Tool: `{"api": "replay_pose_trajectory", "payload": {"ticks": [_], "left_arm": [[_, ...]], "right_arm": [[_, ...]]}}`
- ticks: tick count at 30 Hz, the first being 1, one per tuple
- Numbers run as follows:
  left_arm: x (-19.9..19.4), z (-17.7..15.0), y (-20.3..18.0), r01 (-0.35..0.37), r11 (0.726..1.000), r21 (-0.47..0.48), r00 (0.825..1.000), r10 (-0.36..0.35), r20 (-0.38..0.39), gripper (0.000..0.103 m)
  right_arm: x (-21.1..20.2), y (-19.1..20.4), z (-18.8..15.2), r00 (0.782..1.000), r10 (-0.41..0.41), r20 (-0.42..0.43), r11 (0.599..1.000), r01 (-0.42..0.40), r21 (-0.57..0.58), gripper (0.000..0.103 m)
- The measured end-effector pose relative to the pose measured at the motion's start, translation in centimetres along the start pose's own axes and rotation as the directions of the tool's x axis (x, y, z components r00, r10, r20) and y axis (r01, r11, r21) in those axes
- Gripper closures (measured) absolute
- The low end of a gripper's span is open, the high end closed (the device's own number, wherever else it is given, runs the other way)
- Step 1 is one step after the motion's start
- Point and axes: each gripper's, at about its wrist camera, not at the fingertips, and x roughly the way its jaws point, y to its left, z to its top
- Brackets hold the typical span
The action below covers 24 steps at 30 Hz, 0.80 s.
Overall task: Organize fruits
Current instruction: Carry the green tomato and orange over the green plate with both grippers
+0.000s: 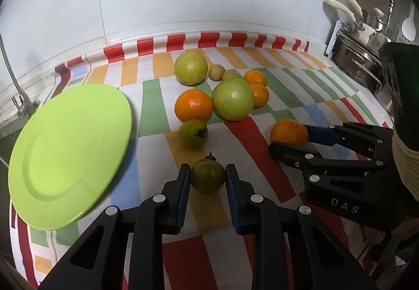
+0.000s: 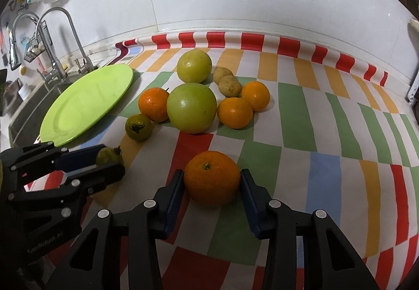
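With the left gripper (image 1: 208, 177) clamped on a tomato (image 1: 207, 176) and the right gripper (image 2: 212, 180) pinching an orange (image 2: 212, 178), either round fruit could squirt forward out of its jaws when lifted.

My left gripper (image 1: 208, 177), bottom centre of its view, is clamped on a small green fruit (image 1: 207, 176); my right gripper (image 2: 212, 180) pinches an orange (image 2: 212, 178), fingers angled downward.
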Motion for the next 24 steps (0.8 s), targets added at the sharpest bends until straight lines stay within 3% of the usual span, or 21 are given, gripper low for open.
{"api": "replay_pose_trajectory", "payload": {"ticks": [16,24], "left_arm": [[-7.1,0.1,0.8,-0.005,1.000,-0.004,0.989,0.005,0.150,0.076],[-9.6,0.6,2.9,-0.026,0.999,-0.029,0.983,0.031,0.181,0.076]], "right_arm": [[-6.8,3.6,-0.1,0.991,-0.034,0.126,0.999,0.034,0.001,0.060],[-9.0,6.4,0.9,0.983,-0.022,0.183,1.000,0.024,-0.012,0.060]]}}
